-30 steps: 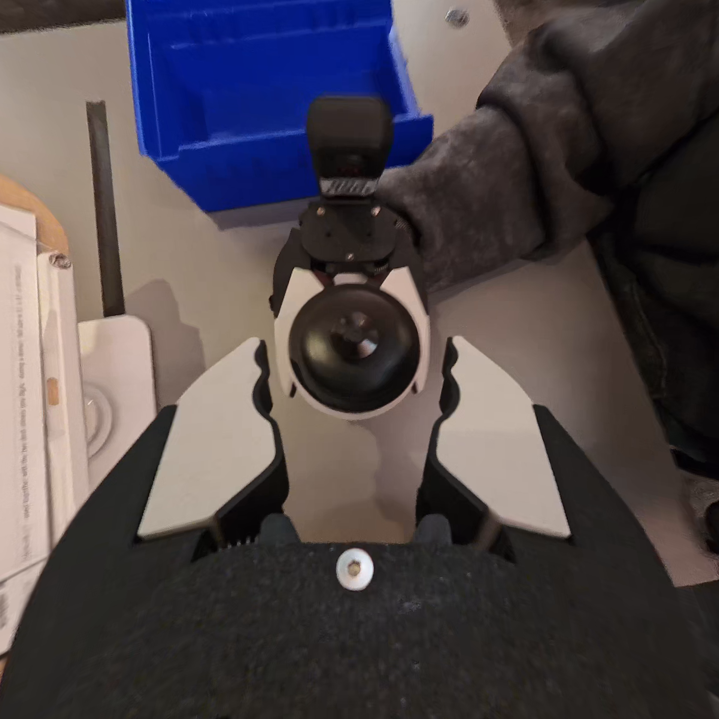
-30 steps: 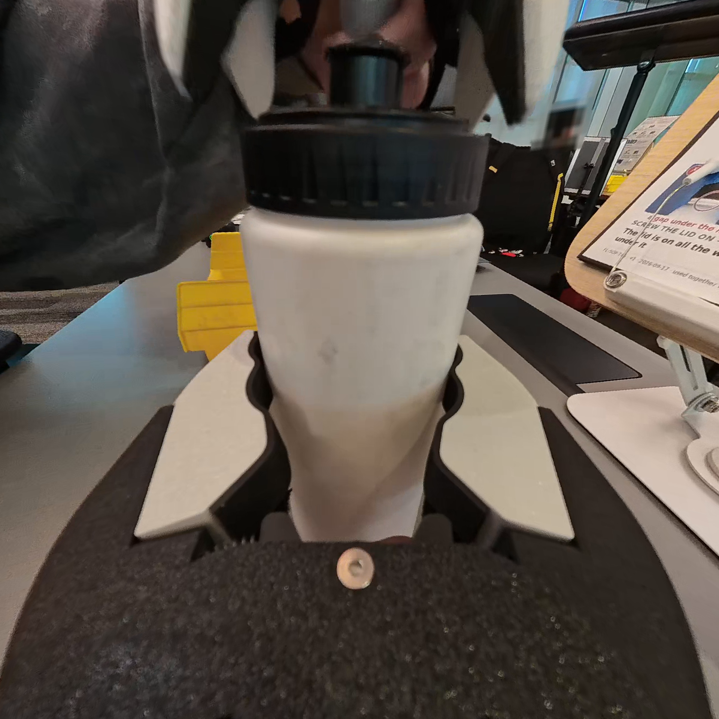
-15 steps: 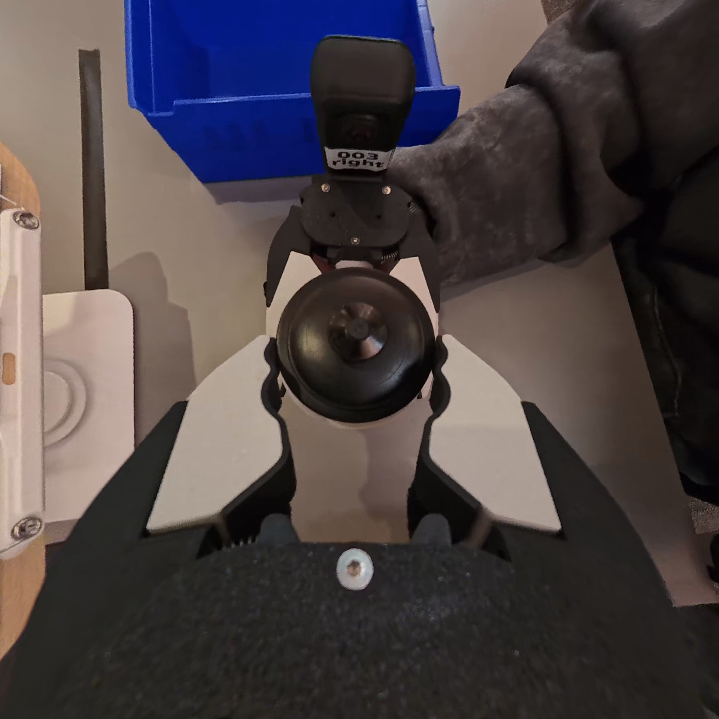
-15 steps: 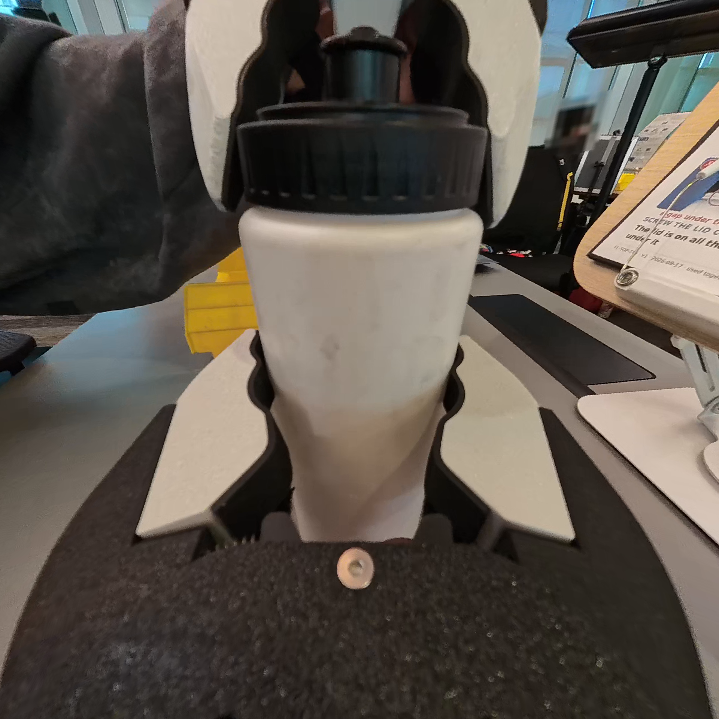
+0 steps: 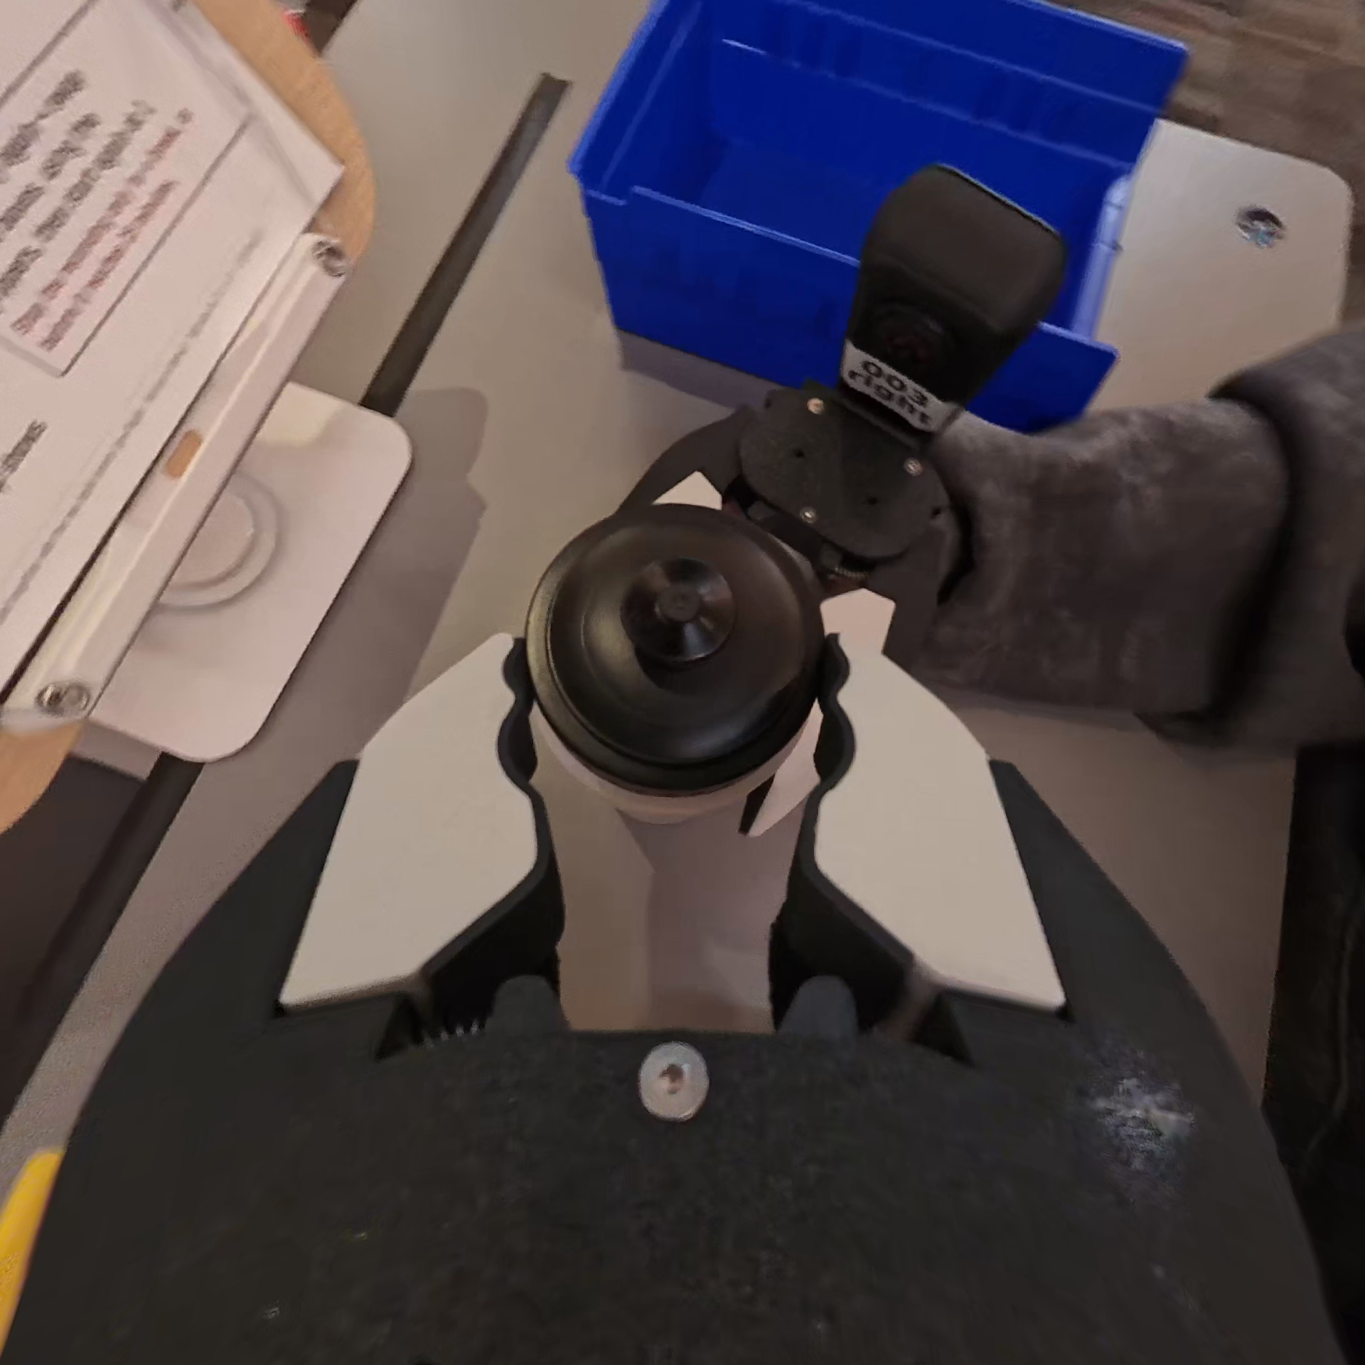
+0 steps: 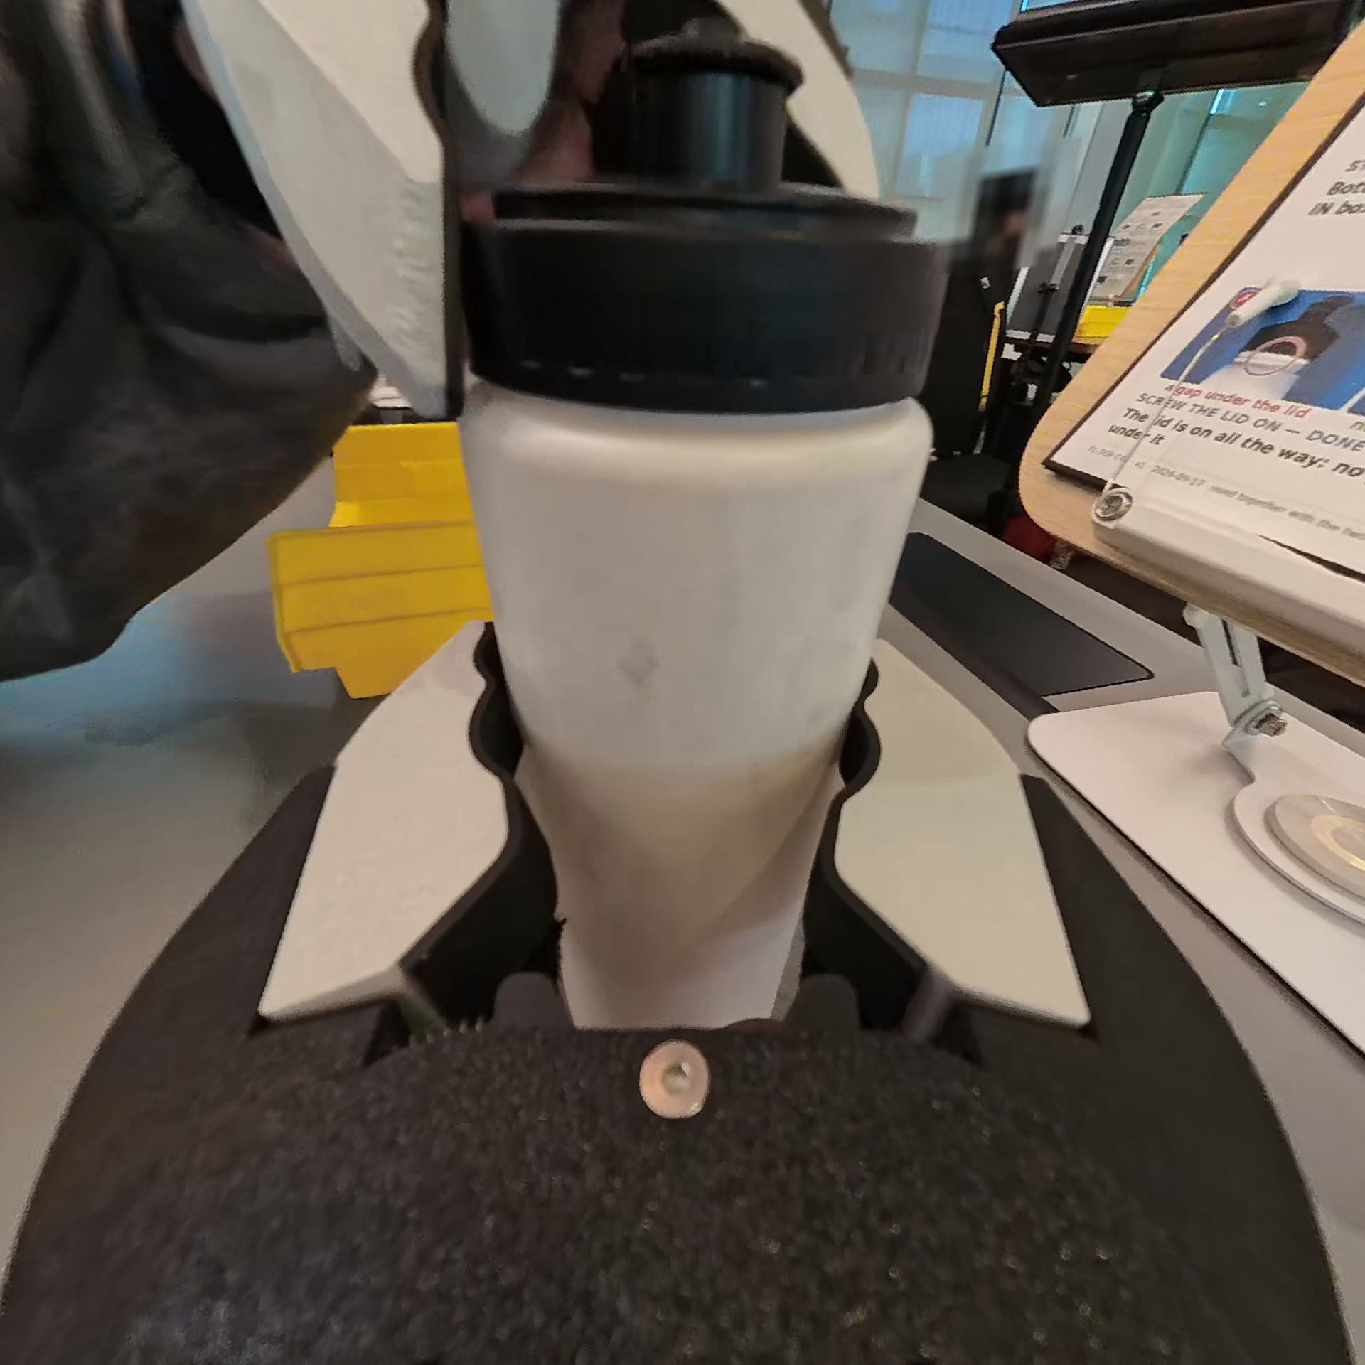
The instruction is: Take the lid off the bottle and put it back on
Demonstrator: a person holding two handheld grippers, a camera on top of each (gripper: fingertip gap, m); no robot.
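Observation:
A white bottle point(image 6: 687, 554) with a black screw lid point(image 6: 694, 295) stands upright on the grey table. My right gripper point(image 6: 676, 702) is shut on the bottle's lower body. In the left wrist view I look straight down on the lid point(image 5: 672, 635). My left gripper point(image 5: 676, 665) is shut on the lid, one fingertip pressed against each side of its rim. The right gripper's black body point(image 5: 835, 473) shows beyond the bottle. In the right wrist view a white left finger point(image 6: 354, 221) reaches down beside the lid. The lid sits on the bottle.
A blue bin point(image 5: 849, 148) stands behind the bottle and a yellow bin point(image 6: 377, 546) on the other side. A tilted document stand point(image 5: 148, 258) on a white base point(image 5: 244, 561) is close by. A person's grey sleeve point(image 5: 1108, 554) holds the right gripper.
My left gripper came down over the lid, closed on its rim, then twisted counter-clockwise. The right gripper kept hold of the bottle body.

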